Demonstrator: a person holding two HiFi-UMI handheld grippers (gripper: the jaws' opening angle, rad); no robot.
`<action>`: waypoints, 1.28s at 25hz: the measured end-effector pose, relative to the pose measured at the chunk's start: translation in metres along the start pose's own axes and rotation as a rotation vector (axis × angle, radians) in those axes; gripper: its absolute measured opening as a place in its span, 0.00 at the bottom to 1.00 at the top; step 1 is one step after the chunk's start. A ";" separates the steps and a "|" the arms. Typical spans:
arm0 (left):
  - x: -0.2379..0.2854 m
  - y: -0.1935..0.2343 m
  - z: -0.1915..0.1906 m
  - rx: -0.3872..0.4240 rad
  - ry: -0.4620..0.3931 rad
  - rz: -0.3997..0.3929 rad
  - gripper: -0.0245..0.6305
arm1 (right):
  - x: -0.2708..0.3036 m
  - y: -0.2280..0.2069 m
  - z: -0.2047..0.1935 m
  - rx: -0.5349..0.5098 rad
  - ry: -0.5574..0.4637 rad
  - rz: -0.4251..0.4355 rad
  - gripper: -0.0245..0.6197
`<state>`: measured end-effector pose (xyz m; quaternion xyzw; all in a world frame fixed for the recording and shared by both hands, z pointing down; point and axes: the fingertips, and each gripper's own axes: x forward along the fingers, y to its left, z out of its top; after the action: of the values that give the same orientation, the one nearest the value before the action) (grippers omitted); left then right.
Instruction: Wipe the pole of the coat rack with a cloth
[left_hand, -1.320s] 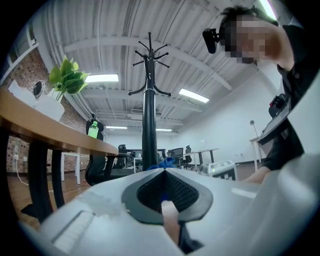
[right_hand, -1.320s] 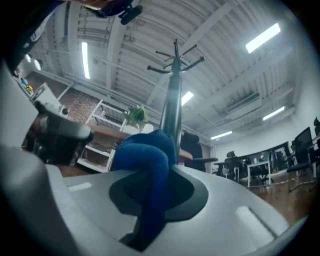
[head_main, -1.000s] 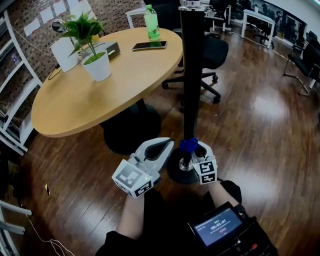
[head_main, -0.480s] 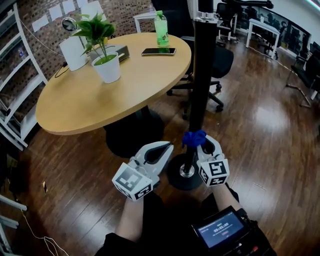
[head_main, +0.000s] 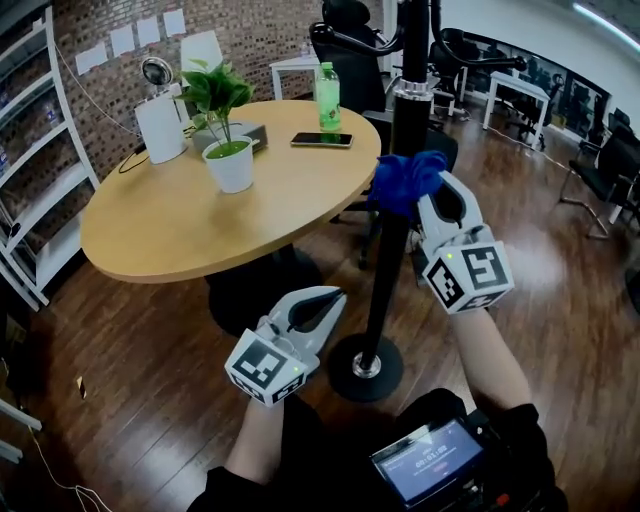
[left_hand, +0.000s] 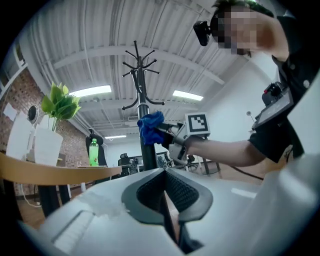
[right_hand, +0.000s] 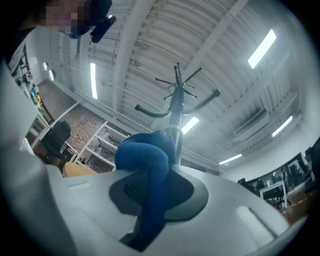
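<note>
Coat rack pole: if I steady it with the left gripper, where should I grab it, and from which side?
Grip the pole on its bare stretch below the blue cloth, from its left, jaws level. It stands upright and the left gripper, shut, is beside it there.

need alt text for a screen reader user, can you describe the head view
The right gripper holds a blue cloth against the coat rack pole, well above its round base. The left gripper hangs lower, shut and empty. A round wooden table carries a potted plant, a green bottle and a phone.
</note>
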<state>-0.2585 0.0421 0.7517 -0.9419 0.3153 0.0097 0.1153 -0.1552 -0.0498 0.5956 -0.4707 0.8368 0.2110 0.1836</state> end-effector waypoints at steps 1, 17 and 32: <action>0.000 -0.001 0.004 0.008 -0.001 -0.003 0.04 | 0.008 -0.003 0.014 -0.013 -0.019 0.010 0.12; -0.005 0.005 -0.009 -0.018 0.001 -0.012 0.04 | -0.029 0.019 -0.041 -0.135 0.028 -0.041 0.11; 0.006 -0.028 -0.067 -0.089 0.110 -0.067 0.04 | -0.214 0.086 -0.372 0.138 0.767 -0.024 0.11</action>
<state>-0.2410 0.0451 0.8219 -0.9553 0.2886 -0.0322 0.0563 -0.1652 -0.0528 1.0334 -0.5119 0.8512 -0.0392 -0.1089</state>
